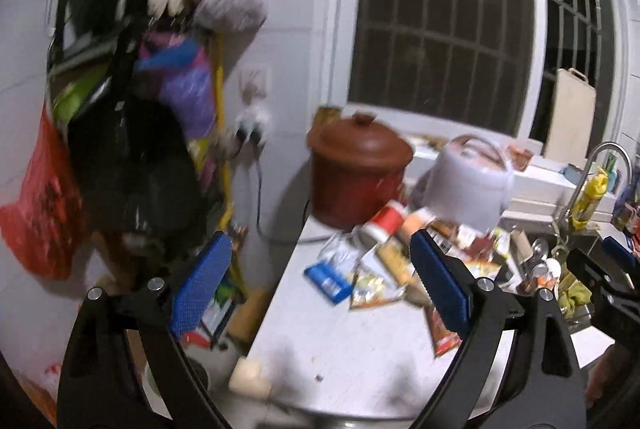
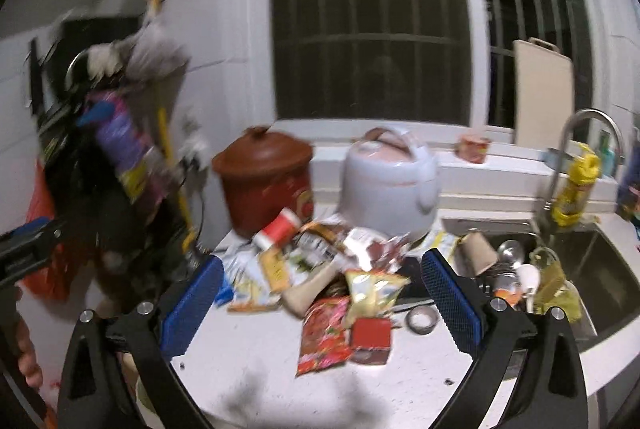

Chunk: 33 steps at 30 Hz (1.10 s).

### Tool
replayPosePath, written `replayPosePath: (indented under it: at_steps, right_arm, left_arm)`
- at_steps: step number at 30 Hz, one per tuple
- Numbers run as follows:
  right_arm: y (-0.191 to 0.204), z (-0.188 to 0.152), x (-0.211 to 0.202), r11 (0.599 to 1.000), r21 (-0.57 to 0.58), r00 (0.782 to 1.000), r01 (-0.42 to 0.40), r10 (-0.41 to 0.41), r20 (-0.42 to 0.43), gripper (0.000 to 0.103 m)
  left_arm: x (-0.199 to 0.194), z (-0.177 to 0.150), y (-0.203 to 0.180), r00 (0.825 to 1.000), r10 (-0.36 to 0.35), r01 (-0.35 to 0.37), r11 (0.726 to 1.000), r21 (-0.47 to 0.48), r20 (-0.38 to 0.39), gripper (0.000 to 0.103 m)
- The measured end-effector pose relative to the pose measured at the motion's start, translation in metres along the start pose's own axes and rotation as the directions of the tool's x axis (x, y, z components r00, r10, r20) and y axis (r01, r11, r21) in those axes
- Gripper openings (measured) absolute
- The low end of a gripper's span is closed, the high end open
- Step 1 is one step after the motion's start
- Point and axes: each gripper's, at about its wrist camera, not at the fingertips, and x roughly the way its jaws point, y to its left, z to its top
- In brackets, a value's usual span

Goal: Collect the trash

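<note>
White counter (image 2: 248, 361) under barred window (image 2: 372, 29); sink (image 2: 600, 269) at 3 o'clock. 2 pots, 1 wrapper pile (image 2: 340, 281). Left gripper (image 1: 320, 293), right gripper (image 2: 320, 297): jaws wide, empty.

Wrapper pile (image 2: 340, 269) is heaped mid-counter (image 2: 256, 361), before clay pot (image 2: 264, 173) (left) and rice cooker (image 2: 390, 177) (right). Tape roll (image 2: 421, 319) is lying right of the pile. Sink (image 2: 600, 269) is set right of counter, dishes inside. Cutting board (image 2: 542, 97) is leaned on the sill behind. Bags (image 1: 132, 133) are hung on the left wall.
</note>
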Motion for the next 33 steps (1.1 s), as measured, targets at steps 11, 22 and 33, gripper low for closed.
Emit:
replayPosePath:
  at_steps: [11, 22, 33]
  right_arm:
    - [-0.028, 0.028, -0.03, 0.988, 0.058, 0.99, 0.14, -0.141, 0.023, 0.098]
    - [-0.042, 0.037, -0.04, 0.978, 0.085, 0.98, 0.192, -0.196, 0.041, 0.098]
    - [-0.056, 0.038, -0.044, 0.965, 0.103, 0.969, 0.24, -0.245, 0.036, 0.098]
  left_arm:
    - [-0.012, 0.029, -0.065, 0.995, -0.074, 0.064, 0.988, 0.141, 0.067, 0.093]
    - [-0.004, 0.031, -0.095, 0.991, -0.129, 0.122, 0.98, 0.158, 0.034, 0.093]
    - [0.002, 0.027, -0.117, 0.987, -0.16, 0.157, 0.969, 0.192, 0.0, 0.093]
